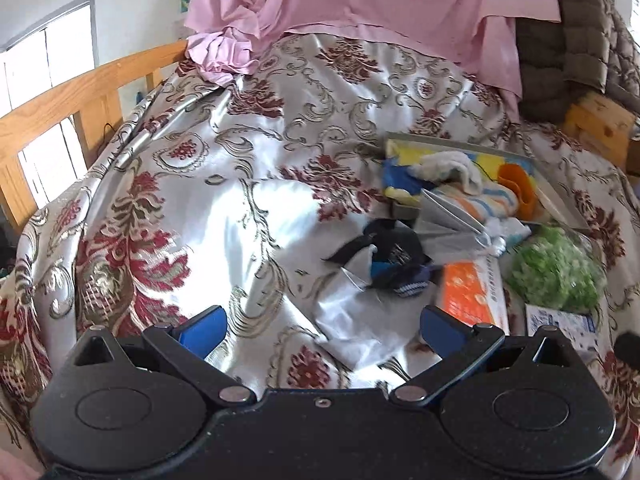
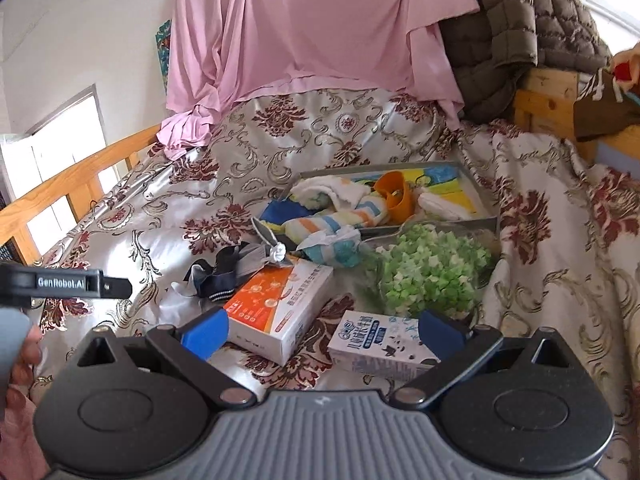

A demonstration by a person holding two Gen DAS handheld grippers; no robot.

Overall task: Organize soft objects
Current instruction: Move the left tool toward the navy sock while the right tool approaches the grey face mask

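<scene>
A grey tray (image 2: 476, 222) lies on the bed and holds a white sock (image 2: 320, 192), a striped towel (image 2: 340, 218) and an orange cup (image 2: 396, 196). The tray also shows in the left wrist view (image 1: 560, 196). Dark socks (image 1: 396, 256) lie on the bedspread in front of it; they also show in the right wrist view (image 2: 216, 276). A bag of green foam bits (image 2: 432, 268) sits beside the tray. My left gripper (image 1: 320, 330) is open and empty above the bedspread. My right gripper (image 2: 320, 334) is open and empty above an orange-white box (image 2: 280, 312).
A small milk carton (image 2: 380, 344) lies by my right finger. A pink cloth (image 2: 312, 28) hangs at the back, with a brown padded jacket (image 2: 520, 32) to the right. A wooden bed rail (image 1: 72, 92) runs along the left. The patterned bedspread (image 1: 200, 184) covers the bed.
</scene>
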